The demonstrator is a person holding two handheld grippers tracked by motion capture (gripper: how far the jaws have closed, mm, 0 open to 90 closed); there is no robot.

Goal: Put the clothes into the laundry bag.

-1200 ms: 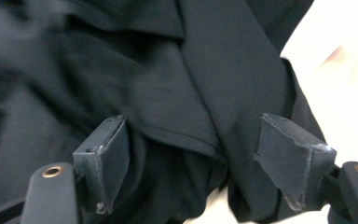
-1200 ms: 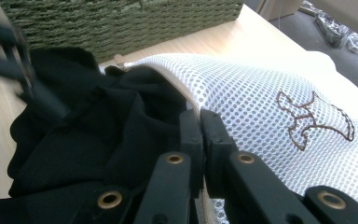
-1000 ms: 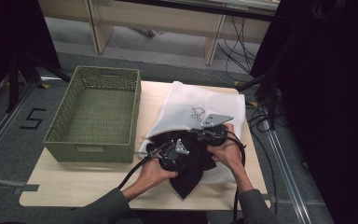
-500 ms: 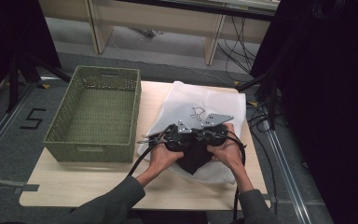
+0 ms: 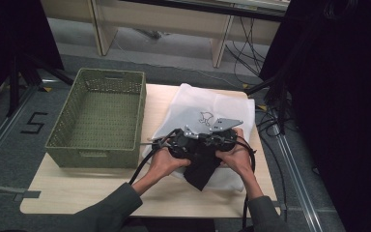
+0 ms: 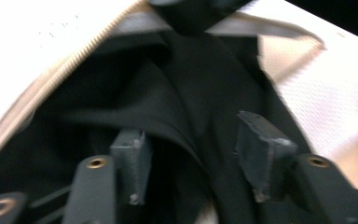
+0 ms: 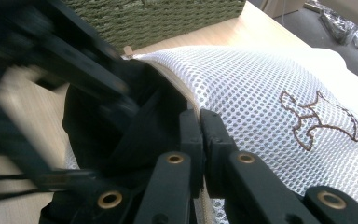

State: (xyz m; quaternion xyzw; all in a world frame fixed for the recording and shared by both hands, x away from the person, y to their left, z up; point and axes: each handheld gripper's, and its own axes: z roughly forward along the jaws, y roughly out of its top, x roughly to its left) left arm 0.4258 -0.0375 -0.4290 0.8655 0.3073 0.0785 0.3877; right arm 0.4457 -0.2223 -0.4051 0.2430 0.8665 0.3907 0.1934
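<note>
Black garment (image 5: pixel 200 166) mid-stuffing into mesh bag (image 5: pixel 207 104), frame centre: right gripper (image 7: pixel 200 128) jaws pinching bag's rim, left gripper (image 6: pixel 193 161) jaws just opened, spread over the cloth; next, regrab and shove deeper

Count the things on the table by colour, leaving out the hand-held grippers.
Green: 1, the basket
White: 1, the mesh laundry bag
Black: 1, the garment partly in the bag's mouth
Total: 3

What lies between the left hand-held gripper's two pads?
Black cloth lies loosely between the pads, which have just been opening and do not press it, seen in the left gripper view.
</note>
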